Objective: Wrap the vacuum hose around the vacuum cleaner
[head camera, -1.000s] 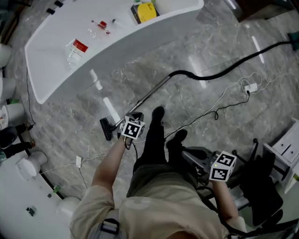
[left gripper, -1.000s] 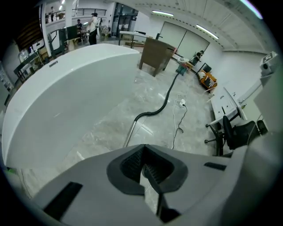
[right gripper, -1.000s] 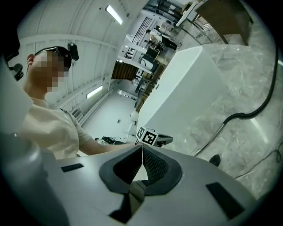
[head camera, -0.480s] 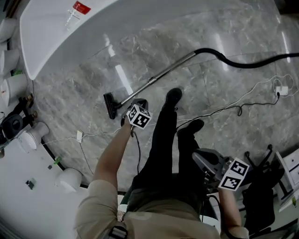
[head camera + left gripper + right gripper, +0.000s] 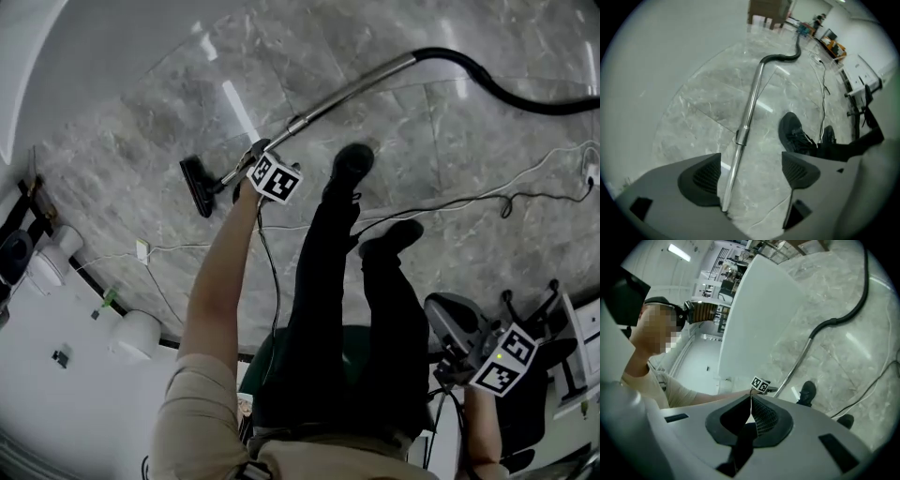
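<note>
Two grippers: the left gripper is pointed straight down from an outstretched arm, upper middle of the head view; the right gripper is held low at lower right, beside the grey vacuum body.
Left jaws: just opened and set wide; the metal tube is seen between them, just beside the left pad, not clamped.
Right jaws: closed together, nothing gripped.
Hose: the black hose is joined to the tube's upper end and laid curving across the upper right.
Tube: straight and polished, with a black floor nozzle at its lower left end.
Floor: glossy grey marble; open room is left above the tube; thin cables are strewn at right, black shoes near the tube.
</note>
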`<state>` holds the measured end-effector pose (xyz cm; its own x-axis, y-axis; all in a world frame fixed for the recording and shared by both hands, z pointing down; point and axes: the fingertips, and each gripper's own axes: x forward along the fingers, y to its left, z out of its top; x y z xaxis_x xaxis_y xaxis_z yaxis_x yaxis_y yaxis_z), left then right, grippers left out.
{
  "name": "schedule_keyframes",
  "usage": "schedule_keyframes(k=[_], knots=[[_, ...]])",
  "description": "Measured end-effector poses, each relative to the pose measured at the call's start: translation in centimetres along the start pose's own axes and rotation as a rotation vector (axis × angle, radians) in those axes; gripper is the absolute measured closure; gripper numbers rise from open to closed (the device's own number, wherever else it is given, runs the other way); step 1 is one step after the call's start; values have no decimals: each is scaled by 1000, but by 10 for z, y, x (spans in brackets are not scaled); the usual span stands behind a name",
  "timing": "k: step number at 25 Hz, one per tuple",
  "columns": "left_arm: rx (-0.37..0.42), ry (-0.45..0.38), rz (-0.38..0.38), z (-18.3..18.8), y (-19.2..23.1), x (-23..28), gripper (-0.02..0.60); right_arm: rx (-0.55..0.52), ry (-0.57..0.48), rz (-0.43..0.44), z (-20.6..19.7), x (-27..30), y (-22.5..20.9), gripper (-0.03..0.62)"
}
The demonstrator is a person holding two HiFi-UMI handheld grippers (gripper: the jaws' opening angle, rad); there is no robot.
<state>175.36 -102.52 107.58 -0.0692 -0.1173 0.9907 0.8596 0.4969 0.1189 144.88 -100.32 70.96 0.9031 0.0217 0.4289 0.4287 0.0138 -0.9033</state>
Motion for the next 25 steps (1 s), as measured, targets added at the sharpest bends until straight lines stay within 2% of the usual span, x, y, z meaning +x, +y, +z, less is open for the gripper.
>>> schedule_keyframes(k=[2, 4, 8, 10, 14, 15, 18, 19, 22, 25], knots=[[-110, 39, -47, -1, 7, 29, 156, 42, -61, -2, 20, 2, -16, 589], [-136, 49, -41, 3, 15, 53, 152, 61, -104, 24, 32, 7, -23, 589], [22, 67, 47, 7, 19, 102, 152, -9, -59, -3, 22, 20, -33, 589], [66, 74, 88, 13, 30, 126, 152, -26, -28, -9, 14, 29, -44, 589], [48, 129, 67, 11, 30, 163, 153, 41, -9, -8, -3, 39, -68, 589], [75, 142, 67, 9, 26, 169, 152, 46, -3, -8, -6, 41, -70, 589], [226, 173, 92, 3, 19, 181, 153, 35, 18, -8, -7, 45, -72, 589], [245, 180, 93, 3, 19, 182, 152, 33, 18, -8, -5, 45, -73, 589], [239, 198, 76, 8, 25, 183, 152, 46, -2, -19, 2, 42, -78, 589], [226, 236, 70, 11, 30, 180, 223, 53, -26, -15, 4, 43, -77, 589]])
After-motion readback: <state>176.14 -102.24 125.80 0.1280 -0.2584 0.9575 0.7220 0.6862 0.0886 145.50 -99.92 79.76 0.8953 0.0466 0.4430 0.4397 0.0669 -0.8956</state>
